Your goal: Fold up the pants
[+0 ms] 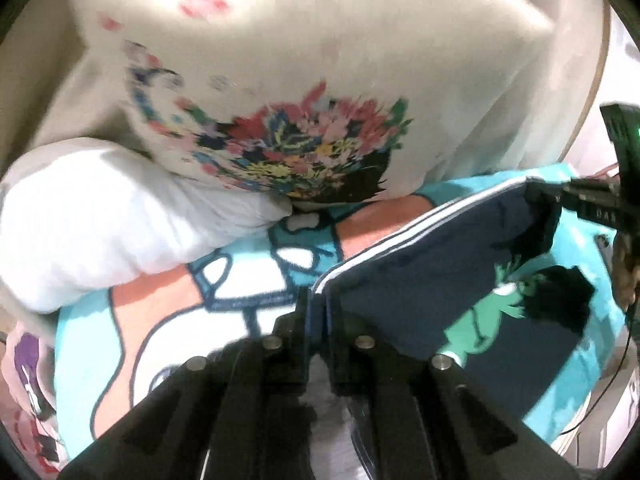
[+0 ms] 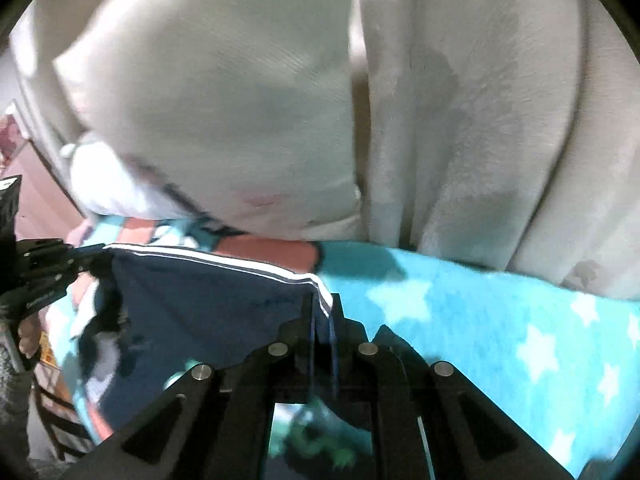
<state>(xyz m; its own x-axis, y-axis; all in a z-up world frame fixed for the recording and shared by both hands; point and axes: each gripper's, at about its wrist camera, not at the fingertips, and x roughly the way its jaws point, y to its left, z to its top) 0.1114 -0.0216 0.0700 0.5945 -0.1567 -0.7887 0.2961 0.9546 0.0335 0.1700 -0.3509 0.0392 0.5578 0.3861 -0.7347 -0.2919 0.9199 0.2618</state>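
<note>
Few legible marks. Partial white letters "DA", cut off at the frame edge, on the black body of the right gripper (image 1: pixel 538 196) in the left wrist view. Small white lettering along the black side of the left gripper (image 2: pixel 90 258) in the right wrist view, too blurred to read. Red marks on the cream floral-print sweater (image 1: pixel 320 60), smeared, not readable as words.

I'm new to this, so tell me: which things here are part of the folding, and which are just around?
In the job: navy pants, left gripper, right gripper.
Just around: cartoon blanket, white pillow, floral cushion.
</note>
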